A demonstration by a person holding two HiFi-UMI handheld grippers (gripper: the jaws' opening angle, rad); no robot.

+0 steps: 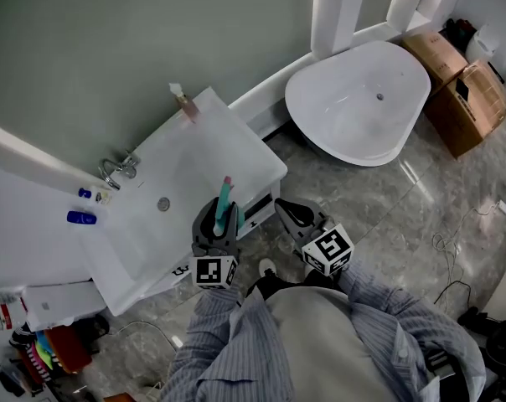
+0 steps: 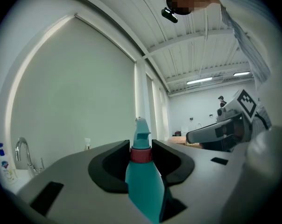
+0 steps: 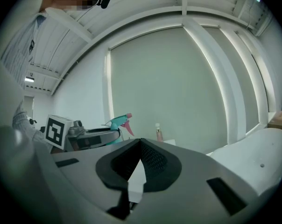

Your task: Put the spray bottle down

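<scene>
A teal spray bottle (image 1: 224, 201) with a red collar and pink trigger stands upright between the jaws of my left gripper (image 1: 221, 218), which is shut on it. It hangs over the front right edge of the white washbasin (image 1: 194, 162). In the left gripper view the bottle (image 2: 143, 181) fills the gap between the dark pads, nozzle pointing up. My right gripper (image 1: 291, 213) is just to the right, over the floor, its jaws together with nothing in them. The right gripper view shows its fingertips (image 3: 140, 142) touching, with the bottle (image 3: 117, 123) off to the left.
A faucet (image 1: 119, 171) and a small pump bottle (image 1: 184, 104) stand on the basin's rim. Blue bottles (image 1: 81, 218) lie on the counter to the left. A white bathtub (image 1: 362, 99), cardboard boxes (image 1: 467, 99) and floor cables (image 1: 454, 245) are to the right.
</scene>
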